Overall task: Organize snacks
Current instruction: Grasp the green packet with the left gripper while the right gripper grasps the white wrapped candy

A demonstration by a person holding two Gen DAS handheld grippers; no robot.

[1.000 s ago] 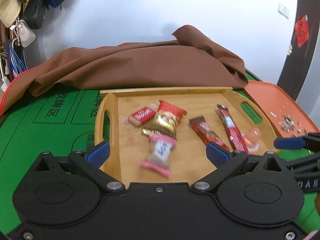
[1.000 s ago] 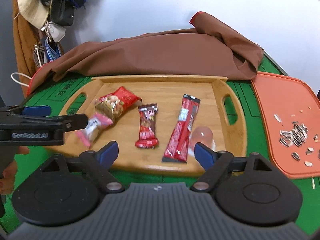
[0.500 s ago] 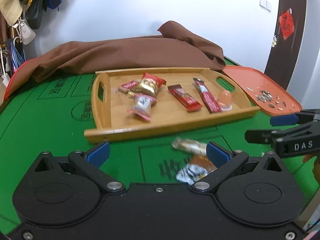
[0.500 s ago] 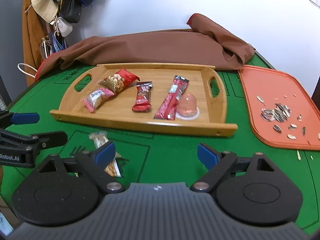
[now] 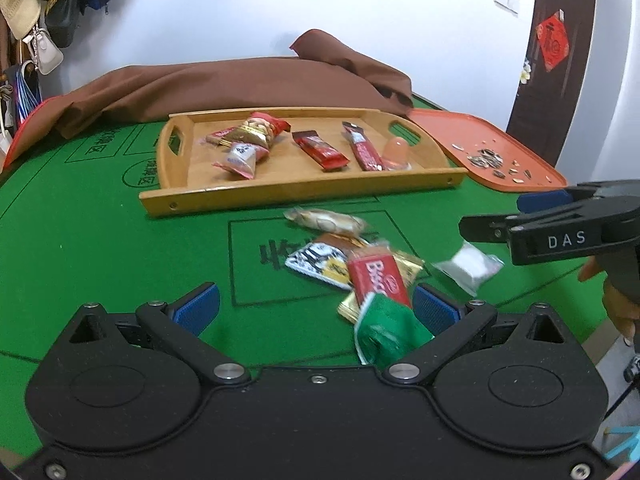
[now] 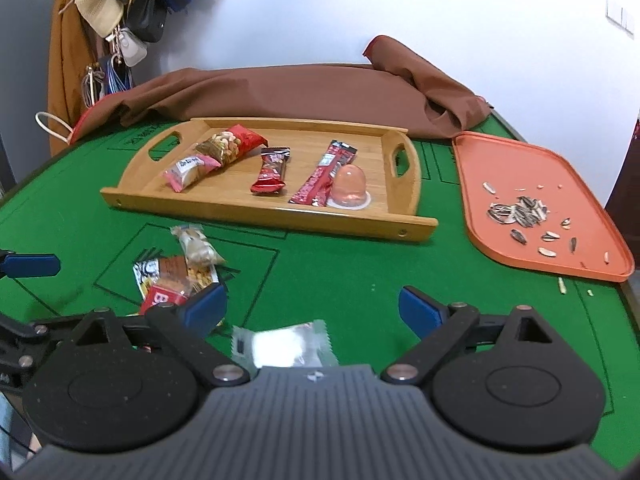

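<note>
tabletop [image 6: 360, 276]: green felt with printed lines; it carries everything below, and the bamboo tray is the landmark for all places given.
brown cloth [image 6: 304, 92]: bunched along the far side of the tray, touching or nearly touching its back rim.
bamboo tray [image 6: 276, 220]: two handle cut-outs; it holds a nut packet [image 6: 230, 144], a pink-ended candy [image 6: 188, 170], a short red bar [image 6: 272, 170], a long red stick pack [image 6: 322, 172] and a pink jelly cup [image 6: 350, 184]. Bare wood shows toward its near rim.
orange tray [image 6: 600, 216]: just right of the bamboo tray, with sunflower seed shells [image 6: 520, 212] scattered on it.
loose snack pile [image 5: 352, 256]: on the felt in front of the tray's near rim; a red biscuit pack [image 5: 378, 280], a black-and-white wrapper [image 5: 316, 260], a pale twisted candy [image 5: 326, 220] and a green pack [image 5: 390, 332] overlap one another.
white sachet [image 6: 284, 346]: apart from the pile, nearer the orange tray's side, low between the right gripper's fingers.
left gripper [image 5: 316, 306]: spread wide, holding nothing, poised over the pile's near edge.
right gripper [image 6: 312, 306]: also wide and empty, above the sachet.
doing it well: likely next is lifting one loose pack into the tray. Take the isolated sachet or a top pack first, pinch across the short width, close fully before lifting, and set it down on bare wood rather than on another snack.
</note>
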